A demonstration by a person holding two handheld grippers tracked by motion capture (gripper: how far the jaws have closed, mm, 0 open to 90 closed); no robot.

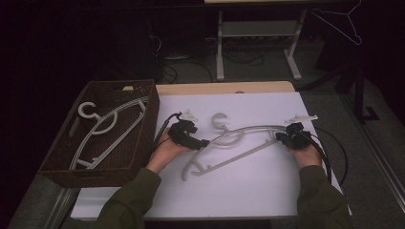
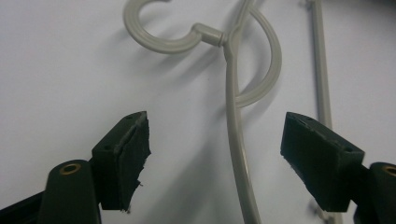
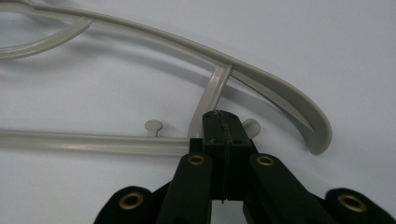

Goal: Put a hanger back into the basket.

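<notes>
- The person's left hand (image 1: 165, 150) lay low on the white table (image 1: 248, 191), forearm coming in from the bottom edge, and aimed the left gripper (image 1: 203, 142) to the right, toward the middle of the table.
- The left gripper's jaws stood wide apart; in the left gripper view the upper arm of the grey hanger (image 2: 236, 140) ran up between them, touching neither pad.
- The right hand (image 1: 307, 155) rested near the table's right edge, pointing the right gripper (image 1: 278, 137) leftward at the hanger's right end.
- The right gripper's jaws were pressed together; in the right gripper view their tips sat at the corner where the hanger's short strut (image 3: 210, 98) met its bottom bar. Whether they pinched the plastic there I could not tell.
- The hanger (image 1: 239, 143) lay flat on the table between the two grippers, its hook (image 1: 218, 120) pointing away from the person and its left end near the left wrist.
- A second hanger (image 1: 107, 131) lay in the brown wicker basket (image 1: 67, 174) at the table's left side, well apart from both grippers.
</notes>
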